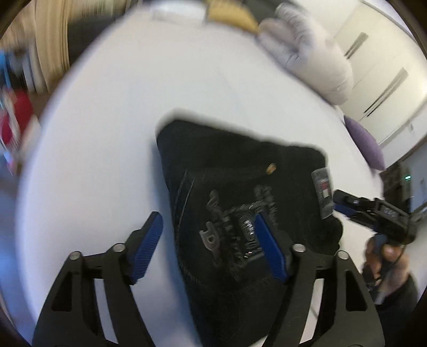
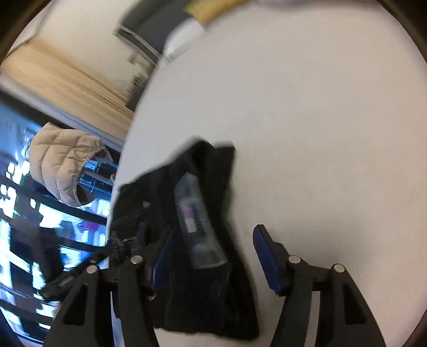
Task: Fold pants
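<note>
The black pants (image 1: 240, 192) lie folded into a compact bundle on the white round table (image 1: 120, 133). A grey label (image 1: 323, 192) and grey embroidery face up. My left gripper (image 1: 208, 229) is open over the bundle's near left edge, with one blue pad (image 1: 269, 248) above the fabric and the other above bare table. In the right wrist view the pants (image 2: 186, 267) and their label (image 2: 197, 221) lie between the jaws of my open right gripper (image 2: 213, 253). Its right pad (image 2: 267, 256) stands clear over the table. From the left wrist view, the right gripper (image 1: 344, 205) sits at the bundle's right edge, held by a hand (image 1: 387, 256).
A pale grey padded garment (image 1: 307, 53) and a yellow item (image 1: 232, 16) lie at the table's far side. A purple cushion (image 1: 365, 144) sits off the right edge. A beige quilted jacket (image 2: 61, 162) hangs beyond the table's left edge (image 2: 120, 165).
</note>
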Motion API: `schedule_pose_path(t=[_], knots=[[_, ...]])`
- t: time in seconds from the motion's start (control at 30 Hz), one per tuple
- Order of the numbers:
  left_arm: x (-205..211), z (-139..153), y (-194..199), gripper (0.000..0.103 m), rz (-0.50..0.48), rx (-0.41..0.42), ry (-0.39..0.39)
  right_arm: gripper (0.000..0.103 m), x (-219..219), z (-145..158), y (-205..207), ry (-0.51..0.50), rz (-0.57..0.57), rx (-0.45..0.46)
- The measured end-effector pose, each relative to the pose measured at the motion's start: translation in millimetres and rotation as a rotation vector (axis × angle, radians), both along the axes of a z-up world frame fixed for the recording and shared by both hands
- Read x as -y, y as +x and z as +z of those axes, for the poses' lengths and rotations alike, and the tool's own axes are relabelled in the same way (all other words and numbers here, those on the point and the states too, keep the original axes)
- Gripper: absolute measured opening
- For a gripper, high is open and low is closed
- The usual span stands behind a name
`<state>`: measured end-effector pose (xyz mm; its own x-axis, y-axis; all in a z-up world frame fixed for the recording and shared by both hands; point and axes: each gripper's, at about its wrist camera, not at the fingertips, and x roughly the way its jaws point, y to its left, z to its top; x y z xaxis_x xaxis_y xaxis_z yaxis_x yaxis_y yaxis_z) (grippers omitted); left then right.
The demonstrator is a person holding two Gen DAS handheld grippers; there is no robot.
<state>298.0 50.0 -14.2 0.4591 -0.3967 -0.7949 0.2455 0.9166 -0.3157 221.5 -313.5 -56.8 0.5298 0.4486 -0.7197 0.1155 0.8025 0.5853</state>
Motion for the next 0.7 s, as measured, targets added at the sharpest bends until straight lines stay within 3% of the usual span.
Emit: schedule_pose_path(t=[0.07, 0.13, 0.2, 0.23, 0.37, 0.47, 0.53, 0.63, 0.7], knots=[[-2, 43, -36, 0.102, 0.047, 0.172, 0.046, 0.076, -6, 34, -24, -0.084, -0.031, 0.098], [3, 86, -75, 0.103, 0.092, 0.351, 0.086, 0.082, -16, 73, -55, -0.203, -0.073, 0.223], [4, 117, -111, 0.103, 0.129, 0.466, 0.14, 0.093, -30, 109, -88, -0.297, -0.112, 0.354], [14, 138, -128, 0.103, 0.167, 0.532, 0.201, 0.103, -33, 127, -105, -0.335, -0.135, 0.425], [9, 186, -207, 0.103, 0.263, 0.7, 0.232, 0.103, -63, 191, -156, -0.431, -0.186, 0.671], [10, 212, -256, 0.103, 0.267, 0.797, 0.282, 0.103, -75, 225, -188, -0.507, -0.236, 0.787], [14, 221, -281, 0.103, 0.298, 0.818, 0.327, 0.103, -82, 245, -207, -0.523, -0.249, 0.836], [11, 227, -300, 0.103, 0.382, 0.791, 0.436, 0.103, -88, 268, -232, -0.52, -0.24, 0.841], [12, 228, -307, 0.103, 0.379, 0.762, 0.455, 0.103, -95, 278, -241, -0.54, -0.242, 0.834]])
